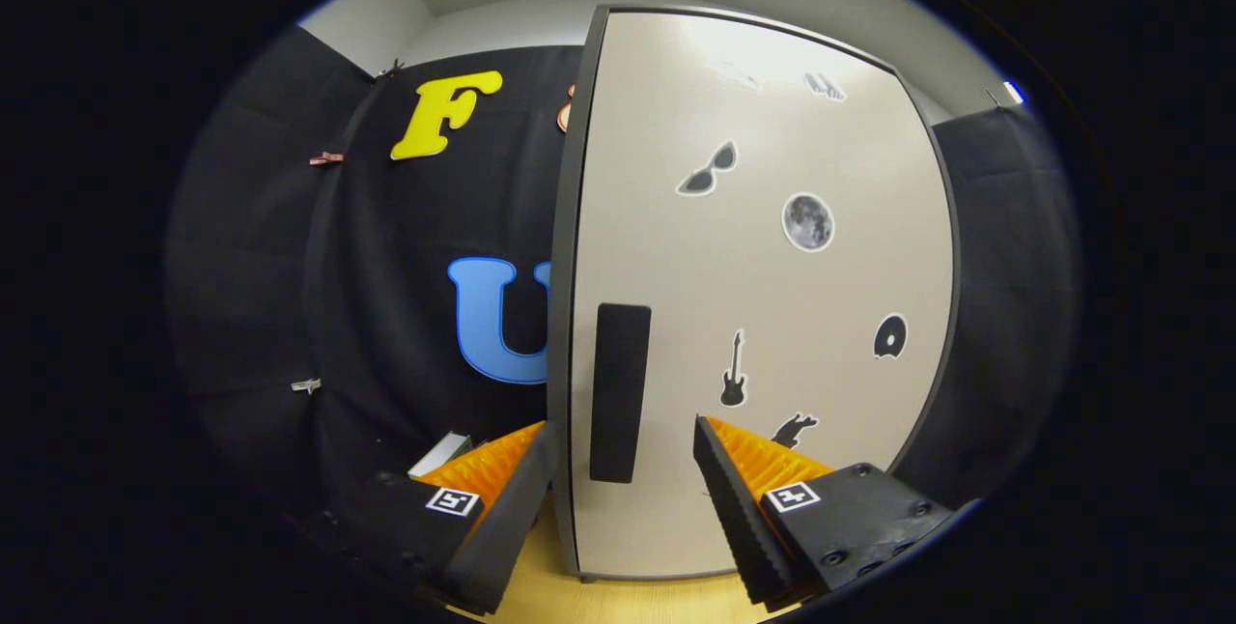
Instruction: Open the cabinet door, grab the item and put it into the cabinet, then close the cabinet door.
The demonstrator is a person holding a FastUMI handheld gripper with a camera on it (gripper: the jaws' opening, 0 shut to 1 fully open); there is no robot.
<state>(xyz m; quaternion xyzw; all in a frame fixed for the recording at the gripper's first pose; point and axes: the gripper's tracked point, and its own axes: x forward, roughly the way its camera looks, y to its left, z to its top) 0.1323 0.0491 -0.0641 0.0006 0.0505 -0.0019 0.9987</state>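
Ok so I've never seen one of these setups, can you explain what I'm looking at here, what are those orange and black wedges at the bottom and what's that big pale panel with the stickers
The picture comes from a wide-angle camera mounted on a handheld gripper, a two-fingered tool that a person carries instead of a robot arm. It looks forward along the fingers, so the orange-and-black wedges are those two fingers, spread apart and holding nothing.

The pale panel is the cabinet door, decorated with small stickers such as sunglasses, a moon and a guitar. The tall black bar near its left edge is the door handle; it sits just ahead of the open fingers, roughly between them, untouched as far as I can tell.

Under the cabinet is a light wooden surface. Beyond the left finger lies a small boxlike object, too hidden to identify.
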